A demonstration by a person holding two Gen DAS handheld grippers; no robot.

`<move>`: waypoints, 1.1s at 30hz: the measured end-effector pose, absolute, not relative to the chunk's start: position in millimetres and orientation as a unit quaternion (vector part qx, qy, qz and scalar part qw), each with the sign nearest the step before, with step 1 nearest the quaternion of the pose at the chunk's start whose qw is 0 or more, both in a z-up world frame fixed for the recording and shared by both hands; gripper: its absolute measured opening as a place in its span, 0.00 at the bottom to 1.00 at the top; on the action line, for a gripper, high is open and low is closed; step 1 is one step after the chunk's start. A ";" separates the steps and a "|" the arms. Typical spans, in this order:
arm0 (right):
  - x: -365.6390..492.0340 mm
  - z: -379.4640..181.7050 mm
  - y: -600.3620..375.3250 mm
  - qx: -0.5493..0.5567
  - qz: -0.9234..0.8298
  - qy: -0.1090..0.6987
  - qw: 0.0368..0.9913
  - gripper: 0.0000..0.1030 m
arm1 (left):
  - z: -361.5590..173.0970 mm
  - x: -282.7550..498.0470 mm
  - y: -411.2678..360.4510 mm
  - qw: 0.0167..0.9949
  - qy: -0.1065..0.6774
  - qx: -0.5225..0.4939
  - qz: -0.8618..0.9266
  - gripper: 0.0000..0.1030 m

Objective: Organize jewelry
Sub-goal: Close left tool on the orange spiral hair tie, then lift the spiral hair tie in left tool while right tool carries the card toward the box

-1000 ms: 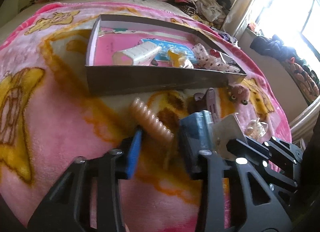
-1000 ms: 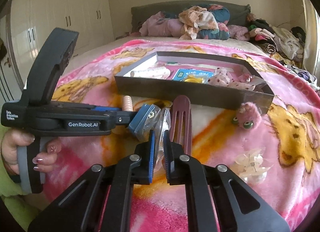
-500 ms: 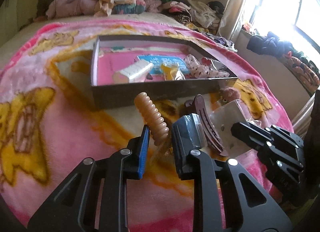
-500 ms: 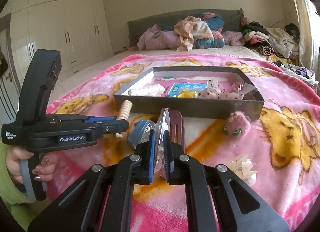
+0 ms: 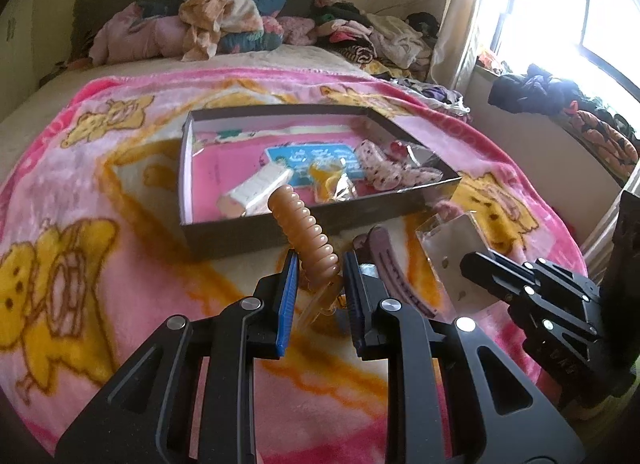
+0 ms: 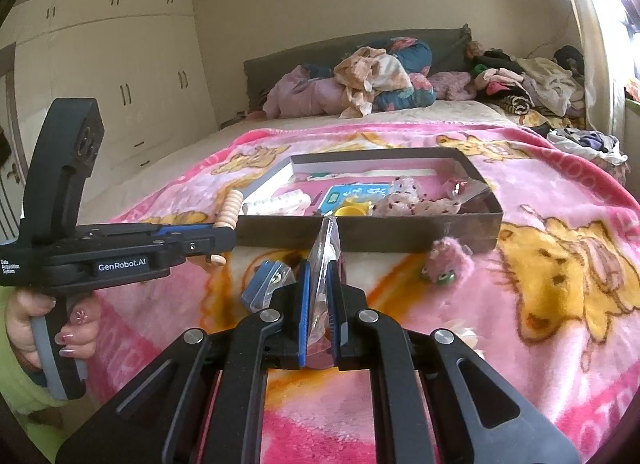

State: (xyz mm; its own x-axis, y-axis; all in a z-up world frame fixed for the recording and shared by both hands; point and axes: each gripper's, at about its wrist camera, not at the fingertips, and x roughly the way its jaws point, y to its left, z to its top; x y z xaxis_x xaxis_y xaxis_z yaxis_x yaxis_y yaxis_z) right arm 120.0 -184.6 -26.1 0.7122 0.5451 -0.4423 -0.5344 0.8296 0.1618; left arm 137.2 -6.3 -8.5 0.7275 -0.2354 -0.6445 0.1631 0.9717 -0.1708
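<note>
My left gripper (image 5: 320, 258) is shut on a tan ribbed hair clip (image 5: 306, 224), held tilted above the pink blanket just before the dark shallow box (image 5: 240, 238). The right wrist view shows that gripper (image 6: 229, 235) at the left with the clip (image 6: 231, 206) sticking up. My right gripper (image 6: 319, 265) is shut on a clear plastic packet (image 6: 326, 242) standing on edge in front of the box (image 6: 400, 233). The left wrist view has this gripper (image 5: 470, 262) and its packet (image 5: 450, 244) at the right. The box holds a white clip (image 5: 258, 190), a blue card and spotted fabric pieces.
On the blanket before the box lie a maroon hair clip (image 5: 386, 260), a blue-backed packet (image 6: 264, 284), a pink fuzzy piece (image 6: 448, 264) and a pale flower clip (image 6: 468, 338). Heaped clothes (image 6: 380, 80) cover the bed's head. A hand (image 6: 60, 328) grips the left handle.
The left jaws have shut on the ribbed clip and raised it off the blanket. The right gripper has risen a little with its packet. Both views now look more level across the bed.
</note>
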 end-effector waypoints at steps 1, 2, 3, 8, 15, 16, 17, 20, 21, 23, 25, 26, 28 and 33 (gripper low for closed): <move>120.1 -25.2 -186.2 0.013 0.290 0.241 0.926 0.08 | -7.1 137.5 -8.0 0.929 0.352 -0.049 -0.108 0.15; 120.9 -25.1 -187.4 0.013 0.289 0.240 0.927 0.08 | -5.1 138.8 -10.7 0.929 0.350 -0.047 -0.110 0.15; 120.4 -24.4 -189.0 0.015 0.287 0.238 0.928 0.08 | -4.1 139.6 -11.8 0.930 0.348 -0.046 -0.111 0.15; 119.0 -21.5 -197.1 0.027 0.279 0.230 0.932 0.08 | 1.4 143.7 -21.6 0.931 0.342 -0.044 -0.116 0.15; 120.5 -18.8 -207.5 0.043 0.269 0.225 0.935 0.08 | 4.3 150.7 -33.1 0.933 0.338 -0.043 -0.120 0.15; 121.2 -18.5 -208.7 0.044 0.266 0.225 0.936 0.08 | 4.7 151.9 -34.3 0.932 0.338 -0.043 -0.122 0.15; 121.2 -18.2 -210.4 0.046 0.264 0.224 0.937 0.08 | 4.7 152.6 -34.8 0.932 0.337 -0.043 -0.123 0.15; 121.8 -16.8 -215.1 0.050 0.257 0.220 0.940 0.08 | 5.8 156.0 -41.3 0.933 0.334 -0.040 -0.128 0.15; 121.6 -16.4 -217.1 0.053 0.255 0.219 0.940 0.08 | 6.0 156.7 -42.9 0.933 0.333 -0.040 -0.129 0.15; 123.2 -15.6 -220.9 0.058 0.251 0.218 0.941 0.08 | 6.4 160.0 -47.2 0.934 0.331 -0.039 -0.132 0.15; 126.2 -15.1 -225.0 0.062 0.244 0.218 0.943 0.08 | 6.4 163.1 -50.0 0.934 0.330 -0.038 -0.134 0.15; 127.6 -15.0 -226.1 0.063 0.241 0.219 0.943 0.08 | 6.7 165.5 -51.9 0.934 0.329 -0.039 -0.135 0.15; 130.3 -14.7 -230.0 0.070 0.235 0.219 0.944 0.08 | 7.7 168.0 -54.4 0.934 0.327 -0.041 -0.137 0.15; 130.6 -8.9 -238.5 0.076 0.225 0.202 0.950 0.08 | 10.0 176.4 -61.6 0.936 0.321 -0.042 -0.141 0.15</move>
State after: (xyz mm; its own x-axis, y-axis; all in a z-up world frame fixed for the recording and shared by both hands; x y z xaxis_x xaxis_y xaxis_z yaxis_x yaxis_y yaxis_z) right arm 130.6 -238.5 -8.9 0.8172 0.4578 -0.3500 -0.3961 0.8874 0.2358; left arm 176.4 -61.6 10.0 0.7542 -0.2908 -0.5888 0.2372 0.9567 -0.1687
